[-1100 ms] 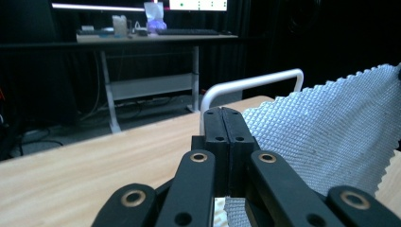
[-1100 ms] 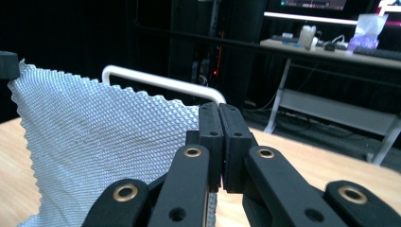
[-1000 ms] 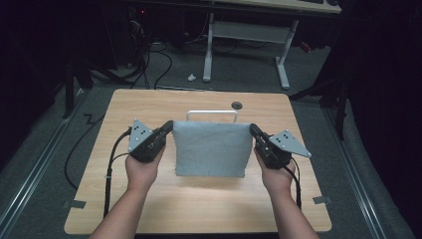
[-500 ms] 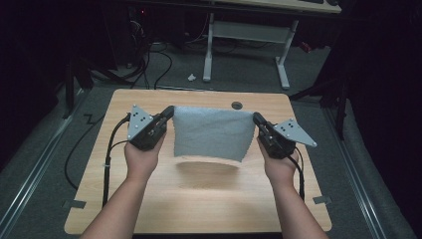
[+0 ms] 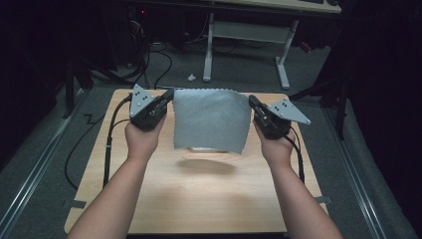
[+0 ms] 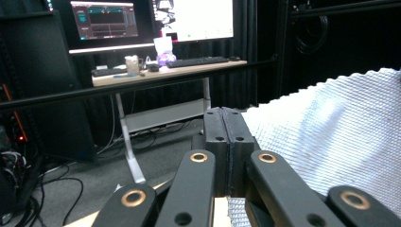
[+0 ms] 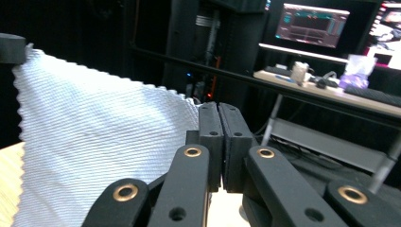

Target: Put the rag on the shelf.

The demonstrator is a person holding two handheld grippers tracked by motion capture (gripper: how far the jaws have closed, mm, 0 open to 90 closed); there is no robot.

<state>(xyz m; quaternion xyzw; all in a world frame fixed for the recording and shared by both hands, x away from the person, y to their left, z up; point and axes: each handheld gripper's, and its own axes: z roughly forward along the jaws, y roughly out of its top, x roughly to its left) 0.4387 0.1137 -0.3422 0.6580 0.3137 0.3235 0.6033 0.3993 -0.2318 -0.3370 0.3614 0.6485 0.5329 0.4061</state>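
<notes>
A grey-blue cloth (image 5: 211,119) with pinked edges hangs spread in the air above the wooden table (image 5: 199,194). My left gripper (image 5: 168,95) is shut on its top left corner and my right gripper (image 5: 253,102) is shut on its top right corner. The cloth's lower edge hangs free, just above a white object (image 5: 201,148) that lies on the table partly hidden behind it. In the left gripper view the jaws are pressed together at the gripper (image 6: 227,124) with the cloth (image 6: 340,137) stretching off to the right. In the right gripper view the closed gripper (image 7: 218,124) pinches the cloth (image 7: 90,146) stretching left.
A desk frame with white legs (image 5: 246,35) stands beyond the table on the grey floor. Cables (image 5: 107,144) trail off the table's left side. A far desk carries monitors (image 6: 151,19) and a keyboard. Bare tabletop lies between the person's forearms.
The cloth lay flat on the table a second ago. Both grippers have lifted its far corners up and away, so it now hangs clear of the table, uncovering a white object beneath.
</notes>
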